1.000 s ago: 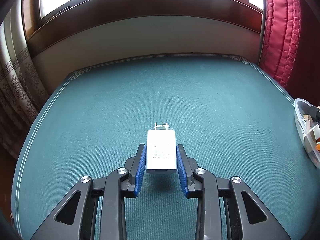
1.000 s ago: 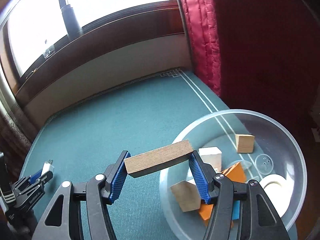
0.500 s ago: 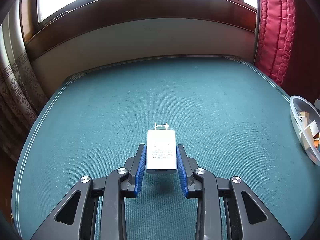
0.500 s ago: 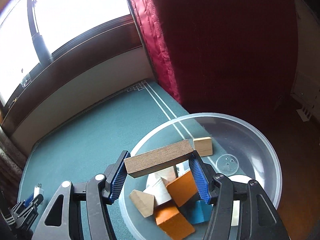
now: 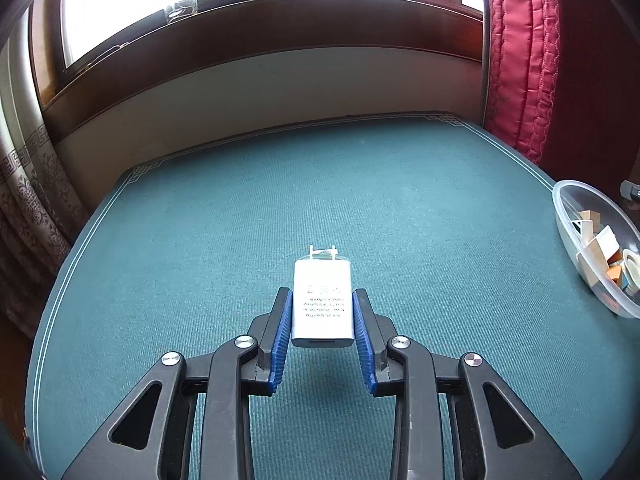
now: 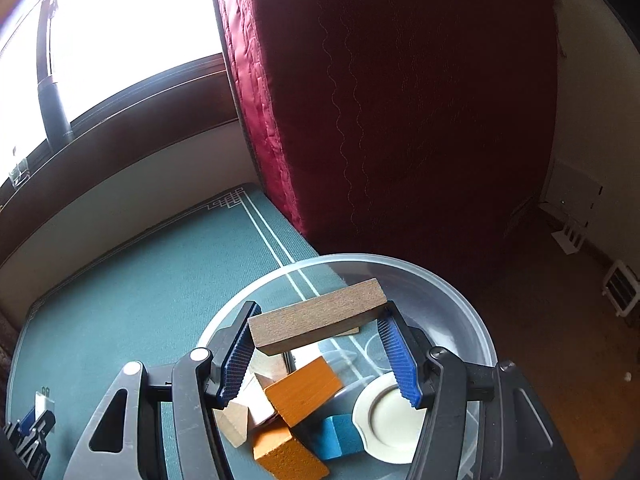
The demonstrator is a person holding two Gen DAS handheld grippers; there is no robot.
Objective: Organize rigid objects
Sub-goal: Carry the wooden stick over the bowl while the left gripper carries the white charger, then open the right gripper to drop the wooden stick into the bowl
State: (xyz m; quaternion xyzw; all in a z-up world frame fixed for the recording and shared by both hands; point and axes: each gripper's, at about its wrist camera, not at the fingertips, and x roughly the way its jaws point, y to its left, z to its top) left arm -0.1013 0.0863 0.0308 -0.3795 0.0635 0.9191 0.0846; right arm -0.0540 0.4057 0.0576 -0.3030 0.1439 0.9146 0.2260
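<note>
My left gripper (image 5: 322, 312) is shut on a white charger plug (image 5: 322, 304), prongs pointing away, held just above the green table (image 5: 240, 220). My right gripper (image 6: 318, 344) is shut on a long brown wooden block (image 6: 316, 322) and holds it over the clear plastic bowl (image 6: 460, 292). The bowl holds orange blocks (image 6: 304, 390), pale wooden blocks (image 6: 236, 424), a blue block (image 6: 340, 436) and a white disc (image 6: 388, 416). The bowl also shows at the right edge of the left wrist view (image 5: 568, 232). The left gripper and plug show small at the lower left of the right wrist view (image 6: 40, 404).
A red quilted curtain (image 5: 520, 60) hangs at the table's right far corner, close behind the bowl (image 6: 380, 100). A patterned curtain (image 5: 28, 200) hangs at the left. A wooden sill and window (image 5: 240, 20) run along the far side. The floor lies beyond the table's right edge (image 6: 560, 320).
My right gripper has carried the brown block rightwards from the bowl's left rim to over its middle. The left gripper keeps the plug and has shifted slightly; the bowl shows more at right.
</note>
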